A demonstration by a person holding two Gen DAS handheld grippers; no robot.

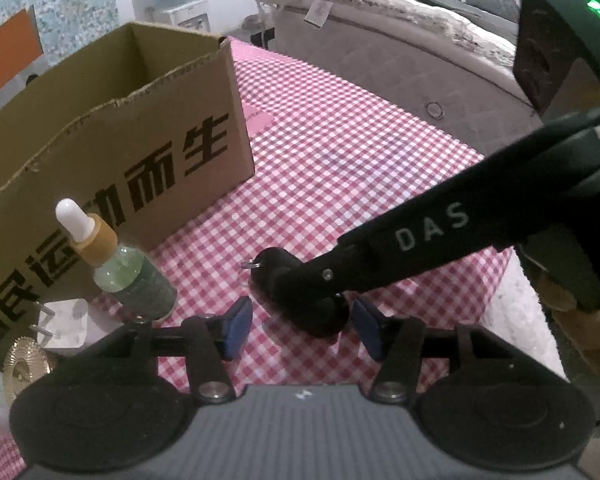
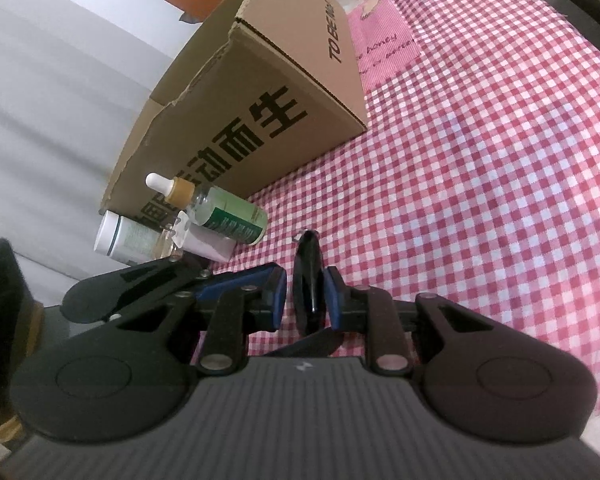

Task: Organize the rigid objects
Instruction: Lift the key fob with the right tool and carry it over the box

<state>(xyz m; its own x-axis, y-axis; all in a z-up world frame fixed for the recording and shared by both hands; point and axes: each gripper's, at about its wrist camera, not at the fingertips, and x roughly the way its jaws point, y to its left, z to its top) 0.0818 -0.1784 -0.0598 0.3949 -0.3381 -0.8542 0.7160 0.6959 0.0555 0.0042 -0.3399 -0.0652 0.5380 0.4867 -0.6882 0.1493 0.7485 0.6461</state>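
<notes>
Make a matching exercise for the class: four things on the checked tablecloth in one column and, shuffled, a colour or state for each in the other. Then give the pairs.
Things
1. dropper bottle
2. cardboard box
3. black key fob
4. left gripper

Descriptions
A. brown, top open, black lettering on its side
B. fingers apart, holding nothing
C. green, with a white bulb on a tan collar
D. between the right gripper's fingers

Pairs: 1-C, 2-A, 3-D, 4-B
</notes>
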